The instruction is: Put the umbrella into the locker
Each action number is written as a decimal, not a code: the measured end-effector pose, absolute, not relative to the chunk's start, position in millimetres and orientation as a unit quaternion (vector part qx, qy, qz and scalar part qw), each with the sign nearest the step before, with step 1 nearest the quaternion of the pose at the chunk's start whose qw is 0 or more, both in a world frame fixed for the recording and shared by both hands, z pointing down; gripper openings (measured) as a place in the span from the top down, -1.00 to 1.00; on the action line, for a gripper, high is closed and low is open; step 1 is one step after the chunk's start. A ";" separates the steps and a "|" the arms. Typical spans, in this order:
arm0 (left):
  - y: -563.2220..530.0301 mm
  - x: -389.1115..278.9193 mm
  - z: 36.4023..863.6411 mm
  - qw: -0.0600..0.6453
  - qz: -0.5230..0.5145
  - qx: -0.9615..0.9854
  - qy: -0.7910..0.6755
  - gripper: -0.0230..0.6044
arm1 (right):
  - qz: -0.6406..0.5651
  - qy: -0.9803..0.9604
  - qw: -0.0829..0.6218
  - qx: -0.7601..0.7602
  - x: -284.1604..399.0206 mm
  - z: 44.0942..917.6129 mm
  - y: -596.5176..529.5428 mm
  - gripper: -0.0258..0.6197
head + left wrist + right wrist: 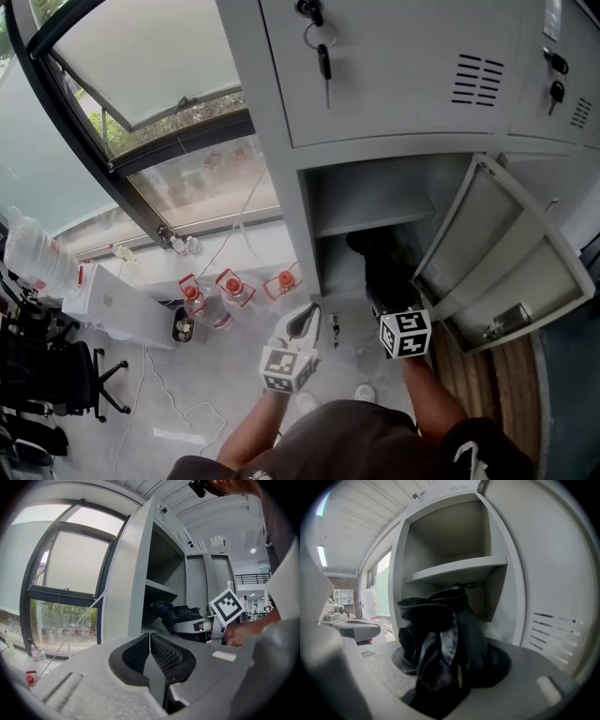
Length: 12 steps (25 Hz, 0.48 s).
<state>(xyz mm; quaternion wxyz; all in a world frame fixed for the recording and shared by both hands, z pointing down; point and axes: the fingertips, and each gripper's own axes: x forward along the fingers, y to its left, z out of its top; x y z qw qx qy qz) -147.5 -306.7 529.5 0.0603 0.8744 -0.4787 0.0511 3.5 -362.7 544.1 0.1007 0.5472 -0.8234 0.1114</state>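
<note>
Pinching the bundled black umbrella between the right gripper's jaws, just ahead at the open locker's mouth below its shelf, left gripper pressed together, empty, alongside.

- My right gripper clamped the black, folded umbrella, its bunched cloth reaching in under the shelf.
- The grey locker stood with its door open.

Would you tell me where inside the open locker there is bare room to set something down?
The shelf looks bare, wall to wall. Below it, the umbrella in the right gripper crowds the opening; only a floor strip by the right wall looks free.
</note>
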 end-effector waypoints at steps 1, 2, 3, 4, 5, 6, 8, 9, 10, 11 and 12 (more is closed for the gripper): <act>-305.7 -147.2 529.9 0.056 0.056 0.876 -0.475 0.90 | 0.111 -0.822 0.102 0.549 2.8 544.4 -365.9 0.17; -304.9 -147.4 530.3 0.051 0.061 0.878 -0.472 0.90 | 0.110 -0.821 0.104 0.550 2.1 545.0 -369.0 0.17; -304.3 -148.0 530.4 0.046 0.065 0.878 -0.472 0.90 | 0.109 -0.820 0.107 0.551 1.5 545.9 -372.0 0.17; -304.1 -148.9 530.0 0.043 0.067 0.878 -0.472 0.90 | 0.108 -0.820 0.110 0.552 1.0 546.7 -374.9 0.17; -304.4 -149.8 529.1 0.043 0.066 0.878 -0.473 0.90 | 0.108 -0.819 0.113 0.552 0.8 547.4 -378.0 0.17; -305.3 -150.8 527.9 0.044 0.062 0.877 -0.474 0.90 | 0.109 -0.818 0.116 0.553 0.6 547.8 -381.2 0.17; -308.5 -153.0 526.4 0.046 0.054 0.875 -0.479 0.90 | 0.108 -0.816 0.121 0.554 -0.4 548.0 -388.0 0.17; -310.8 -154.3 526.4 0.047 0.052 0.873 -0.483 0.90 | 0.108 -0.816 0.124 0.555 -1.3 547.9 -391.2 0.16; -312.9 -155.5 526.7 0.047 0.050 0.871 -0.487 0.90 | 0.108 -0.815 0.126 0.555 -2.5 547.8 -394.0 0.16; -314.6 -156.1 526.7 0.047 0.048 0.869 -0.490 0.90 | 0.109 -0.815 0.129 0.554 -3.9 547.7 -396.2 0.16; -315.7 -155.8 526.3 0.048 0.046 0.869 -0.491 0.90 | 0.109 -0.814 0.132 0.555 -5.3 547.8 -398.1 0.17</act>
